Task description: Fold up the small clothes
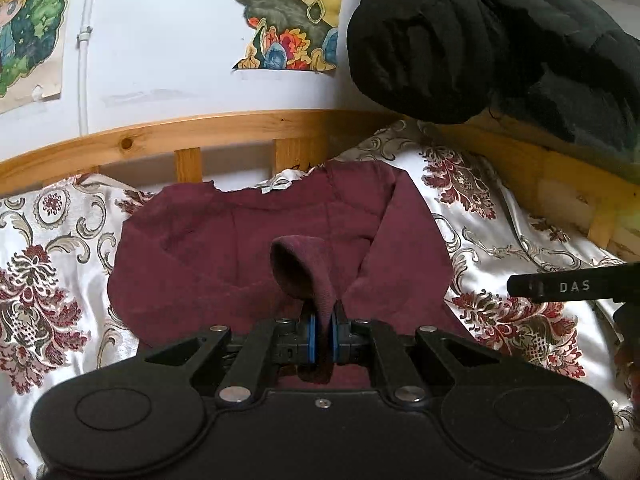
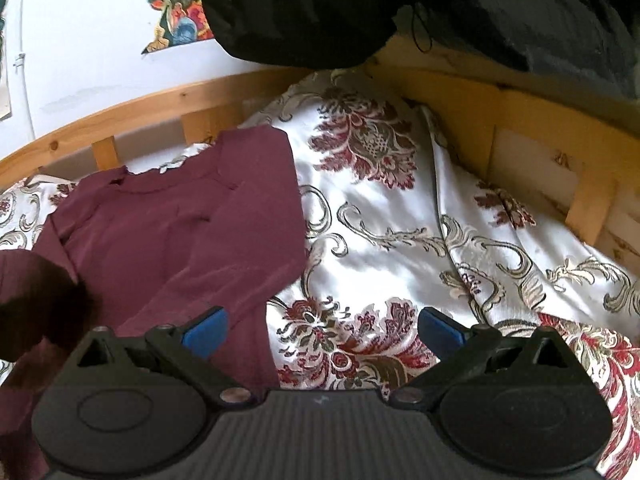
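A small maroon long-sleeved top (image 1: 224, 248) lies flat on the patterned bedspread, neckline toward the wooden rail. My left gripper (image 1: 323, 332) is shut on the top's sleeve cuff (image 1: 304, 272), which loops up above the blue pads over the middle of the garment. In the right wrist view the same top (image 2: 176, 240) lies at left, its other sleeve folded down along the right edge. My right gripper (image 2: 320, 332) stands open over the bedspread just right of that sleeve, nothing between its blue pads (image 2: 206, 334). Its black finger (image 1: 568, 286) shows at the left wrist view's right edge.
The white satin bedspread (image 2: 400, 248) with red floral pattern covers the bed. A wooden bed rail (image 1: 240, 128) runs along the far side and right. A black padded jacket (image 1: 480, 40) hangs over the rail at upper right. Colourful posters are on the wall.
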Tool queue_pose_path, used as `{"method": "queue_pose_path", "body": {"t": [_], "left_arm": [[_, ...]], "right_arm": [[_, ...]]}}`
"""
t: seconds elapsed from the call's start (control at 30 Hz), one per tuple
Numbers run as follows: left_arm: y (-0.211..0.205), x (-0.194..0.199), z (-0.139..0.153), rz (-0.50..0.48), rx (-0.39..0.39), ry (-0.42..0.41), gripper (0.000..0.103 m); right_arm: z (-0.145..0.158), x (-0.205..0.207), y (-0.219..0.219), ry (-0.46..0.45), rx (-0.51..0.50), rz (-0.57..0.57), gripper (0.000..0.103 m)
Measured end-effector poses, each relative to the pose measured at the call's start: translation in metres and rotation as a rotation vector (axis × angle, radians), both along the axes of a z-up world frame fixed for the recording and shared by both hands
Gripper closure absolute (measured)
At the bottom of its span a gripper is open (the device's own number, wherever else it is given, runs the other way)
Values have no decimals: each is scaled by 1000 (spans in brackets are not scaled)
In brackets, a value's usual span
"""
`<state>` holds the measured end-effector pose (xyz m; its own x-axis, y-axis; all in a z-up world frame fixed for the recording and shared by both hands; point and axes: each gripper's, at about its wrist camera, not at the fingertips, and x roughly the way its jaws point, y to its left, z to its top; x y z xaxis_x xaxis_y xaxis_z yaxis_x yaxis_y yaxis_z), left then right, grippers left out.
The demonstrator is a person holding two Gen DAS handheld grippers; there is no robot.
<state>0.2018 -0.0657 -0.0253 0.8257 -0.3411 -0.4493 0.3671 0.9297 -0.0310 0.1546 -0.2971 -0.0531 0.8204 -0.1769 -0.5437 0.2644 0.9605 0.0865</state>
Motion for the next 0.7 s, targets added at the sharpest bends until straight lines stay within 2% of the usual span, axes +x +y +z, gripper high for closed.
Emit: {"method": "queue_pose_path", "body": {"t": [0.13, 0.3, 0.4, 0.5, 0.57, 0.63, 0.7], "left_arm": [[1, 3, -5, -15, -6, 53, 95], [1, 12, -17, -35, -26, 171, 92], [3, 17, -23, -48, -57, 226, 84], [4, 18, -26, -61, -65, 263, 70], [3, 17, -25, -58, -49, 262, 47], [4, 16, -22, -42, -50, 254, 33], [8, 16, -16, -10, -62, 251, 27]], "right_arm": [[-3, 1, 2, 14, -16, -1, 0], [-4, 4, 4, 25, -23, 7, 0], [-5, 4, 5, 29, -26, 10, 0], [-5, 3, 3, 29, -18, 9, 0], [-6, 3, 3, 30, -12, 9, 0], [-6, 3, 4, 32, -11, 11, 0], [-7, 4, 6, 37, -15, 22, 0]]}}
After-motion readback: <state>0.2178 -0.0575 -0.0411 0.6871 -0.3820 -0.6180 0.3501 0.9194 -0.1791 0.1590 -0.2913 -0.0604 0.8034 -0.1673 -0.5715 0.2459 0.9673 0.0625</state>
